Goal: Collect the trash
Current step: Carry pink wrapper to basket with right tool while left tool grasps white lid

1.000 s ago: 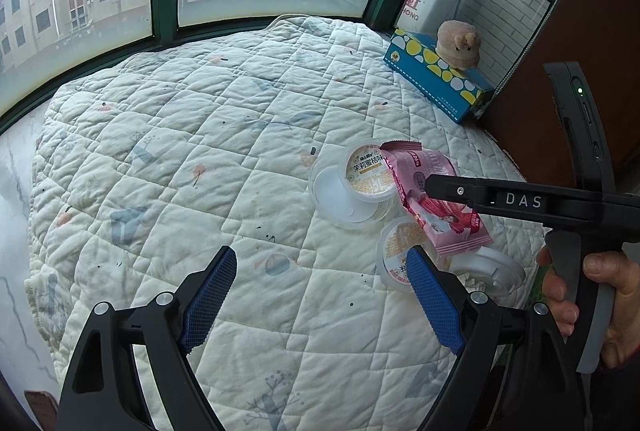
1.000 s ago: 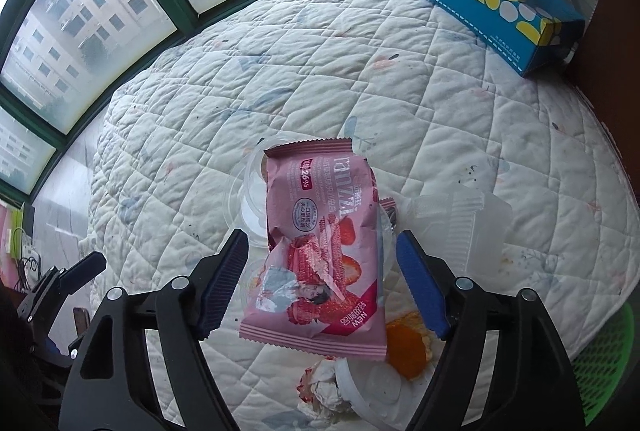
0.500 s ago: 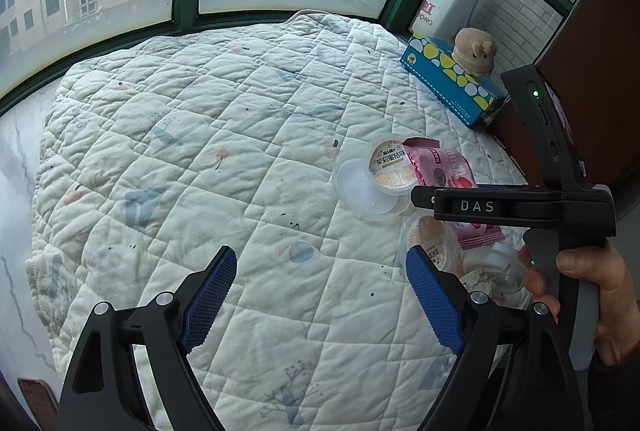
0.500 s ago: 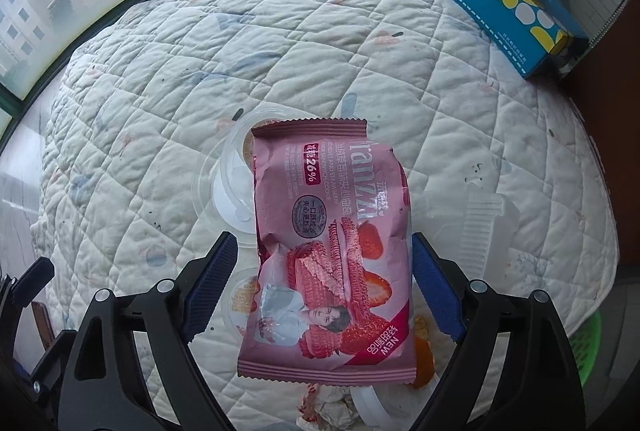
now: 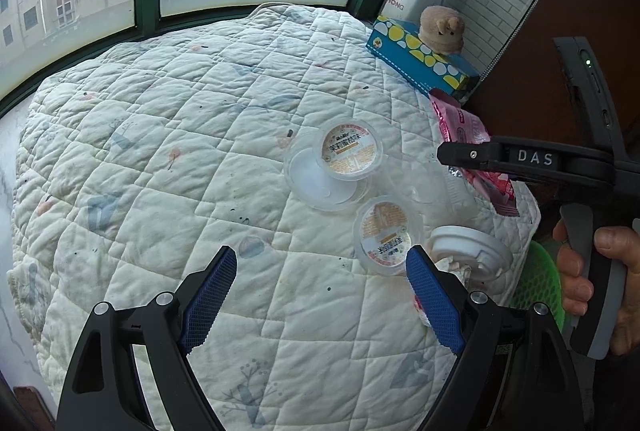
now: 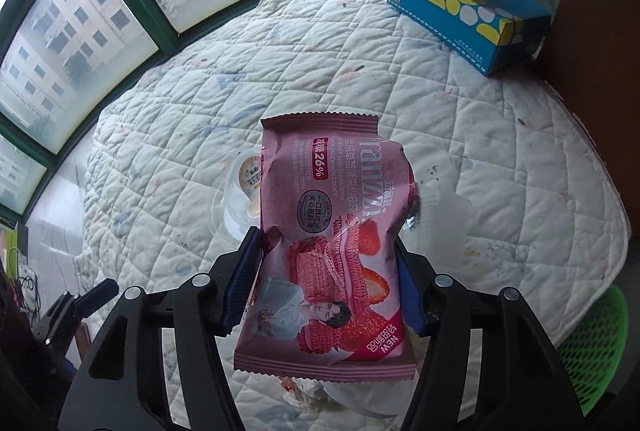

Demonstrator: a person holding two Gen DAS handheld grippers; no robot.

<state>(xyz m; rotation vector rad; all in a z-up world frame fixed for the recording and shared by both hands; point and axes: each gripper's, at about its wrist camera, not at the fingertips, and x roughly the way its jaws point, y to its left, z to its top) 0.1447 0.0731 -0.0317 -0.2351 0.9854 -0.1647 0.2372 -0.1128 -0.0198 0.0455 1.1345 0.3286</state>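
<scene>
Right gripper [image 6: 326,279]: jaws closed on pink cookie wrapper [image 6: 332,231], held above the quilt [image 6: 500,159].
Left gripper [image 5: 322,305]: jaws wide, holding nothing, above the quilt.
Wrapper handling: judged light, soft, crinkly, slippery; pinch mid-body across its width.
Remaining trash: two labelled plastic cups [image 5: 350,151], white lid [image 5: 470,251].
Left view only: hand [image 5: 600,271] on the trigger.
Right view only: wrapper print, more of the green basket [image 6: 596,347].

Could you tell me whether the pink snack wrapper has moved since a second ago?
Yes. The pink snack wrapper, now clamped in the right gripper, has risen off the quilt, away from the jelly cups.
</scene>
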